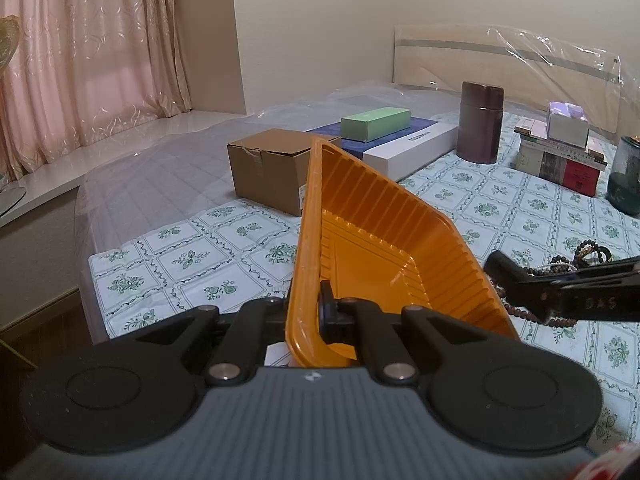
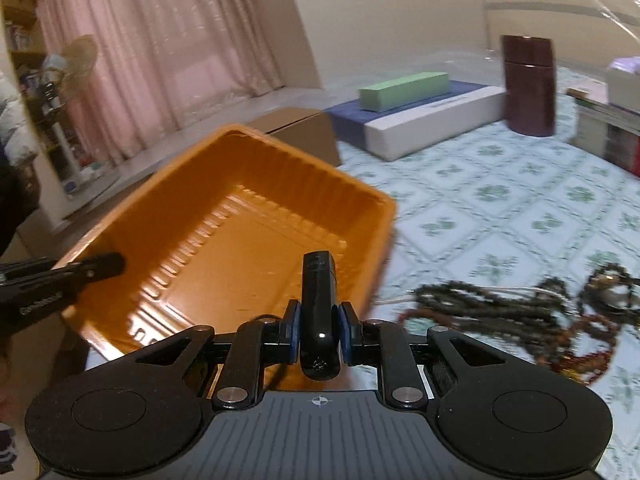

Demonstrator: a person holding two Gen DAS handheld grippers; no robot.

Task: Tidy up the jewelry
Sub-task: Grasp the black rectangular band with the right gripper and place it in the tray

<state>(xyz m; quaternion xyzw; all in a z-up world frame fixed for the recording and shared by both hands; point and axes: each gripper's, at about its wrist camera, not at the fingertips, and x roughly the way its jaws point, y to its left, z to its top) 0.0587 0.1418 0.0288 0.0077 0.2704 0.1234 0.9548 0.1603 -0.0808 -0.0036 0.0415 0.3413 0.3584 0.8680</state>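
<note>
An orange ribbed plastic tray (image 1: 380,240) is held up at a tilt over the floral cloth. My left gripper (image 1: 316,312) is shut on its near rim. In the right wrist view the tray (image 2: 240,216) looks bare inside, and the left gripper's finger (image 2: 100,266) shows at its left wall. My right gripper (image 2: 318,328) has its blue pads pressed on a glossy black oblong piece (image 2: 318,280), which hangs over the tray's near right corner. A tangled pile of dark bead strings (image 2: 520,312) lies on the cloth to the right, also seen as beads (image 1: 580,256) behind the right gripper.
Behind the tray stand a cardboard box (image 1: 272,168), a green box (image 1: 376,122) on a flat blue and white box (image 1: 408,148), a dark brown canister (image 1: 480,122), a stack of books and boxes (image 1: 560,156) and a dark green jar (image 1: 626,176).
</note>
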